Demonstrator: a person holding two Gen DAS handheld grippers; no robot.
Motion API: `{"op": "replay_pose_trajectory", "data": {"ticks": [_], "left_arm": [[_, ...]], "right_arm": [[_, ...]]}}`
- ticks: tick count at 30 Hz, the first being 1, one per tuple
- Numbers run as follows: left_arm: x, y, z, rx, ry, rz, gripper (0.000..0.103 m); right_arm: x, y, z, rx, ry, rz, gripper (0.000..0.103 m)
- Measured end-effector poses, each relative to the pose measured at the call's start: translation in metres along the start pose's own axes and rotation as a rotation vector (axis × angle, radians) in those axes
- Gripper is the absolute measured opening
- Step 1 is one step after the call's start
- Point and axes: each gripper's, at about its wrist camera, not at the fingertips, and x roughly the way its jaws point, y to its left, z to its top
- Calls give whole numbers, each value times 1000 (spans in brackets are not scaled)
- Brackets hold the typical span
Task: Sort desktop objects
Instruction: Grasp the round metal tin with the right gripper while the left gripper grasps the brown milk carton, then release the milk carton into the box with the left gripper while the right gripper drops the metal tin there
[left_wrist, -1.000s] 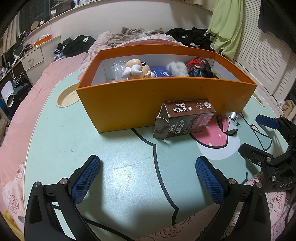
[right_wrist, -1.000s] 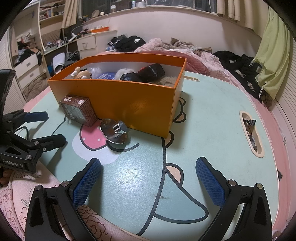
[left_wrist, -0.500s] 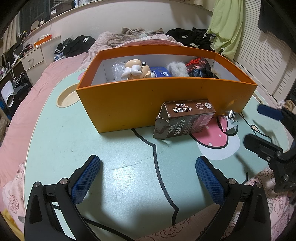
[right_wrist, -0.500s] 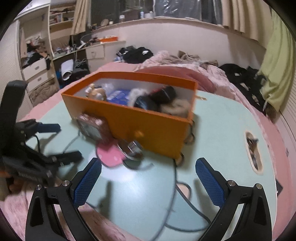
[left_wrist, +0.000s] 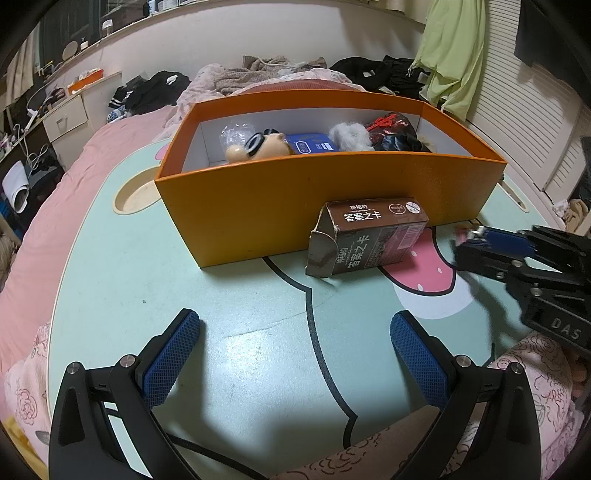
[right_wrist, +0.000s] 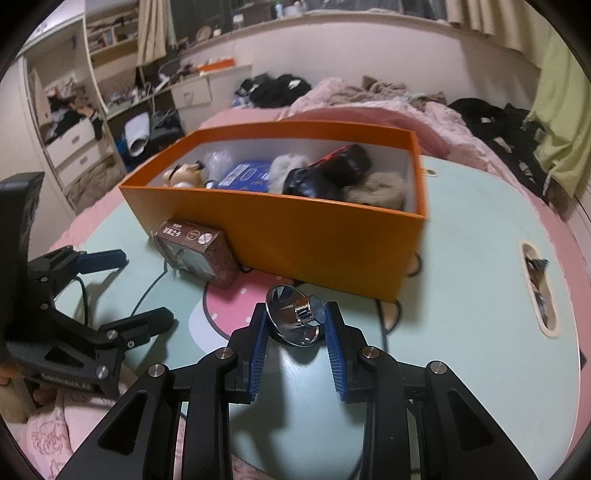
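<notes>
Only the right wrist view shows the right gripper (right_wrist: 294, 325) closing on the shiny metal cone (right_wrist: 295, 320), pads touching it. The left gripper (left_wrist: 291, 339) gapes empty above the table (left_wrist: 122, 273); beyond, brown card box (left_wrist: 365, 236) against orange box (left_wrist: 295, 206).

The brown card box (left_wrist: 369, 236), lying near the middle against the orange bin, reads "答案之卡" on its top and again on its side. At the right, the right gripper (left_wrist: 476, 242) body shows "DAS".
</notes>
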Motion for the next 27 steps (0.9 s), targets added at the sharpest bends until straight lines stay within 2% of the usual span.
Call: {"op": "replay_pose_trajectory", "data": {"ticks": [4, 8, 13, 15, 16, 17, 18, 19, 23, 27], "left_arm": [[-9, 1, 4, -10, -20, -58, 103], [-19, -5, 17, -11, -54, -107, 103], [-5, -27, 44, 15, 0, -104, 103], [1, -33, 49, 29, 6, -94, 98], [5, -35, 52, 31, 14, -77, 92], [8, -35, 54, 31, 20, -67, 71], [11, -34, 52, 23, 32, -66, 57], [11, -31, 52, 8, 34, -69, 58], [-7, -14, 44, -42, -42, -125, 58], [-36, -1, 41, -52, -121, -158, 58]], "right_arm": [[-14, -9, -5, 42, -67, -31, 29], [-19, -15, -5, 74, -86, -25, 29], [-18, -16, -5, 75, -85, -25, 29], [-19, -16, -5, 77, -85, -25, 29], [-20, -17, -5, 77, -85, -25, 29], [-20, -17, -5, 77, -86, -25, 29], [-20, -17, -6, 76, -86, -25, 29], [-21, -17, -6, 75, -88, -26, 29], [-28, -12, -5, 54, -117, -38, 29], [-49, -5, 5, 17, -207, -41, 29]]}}
